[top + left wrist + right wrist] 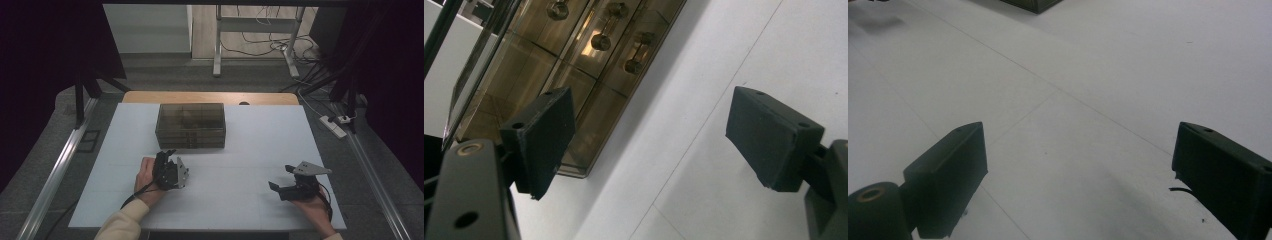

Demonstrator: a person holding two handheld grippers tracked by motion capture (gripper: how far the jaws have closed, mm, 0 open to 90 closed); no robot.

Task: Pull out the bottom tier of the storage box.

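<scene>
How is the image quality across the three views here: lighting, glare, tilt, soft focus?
High view: dim, with dark surroundings, but the white table reads evenly lit. Left gripper view: steeply tilted, warm glare on the smoky translucent drawer box, the near jaws slightly soft. Right gripper view: flat grey light, a faint shadow on the table between the open jaws of the right gripper.
</scene>
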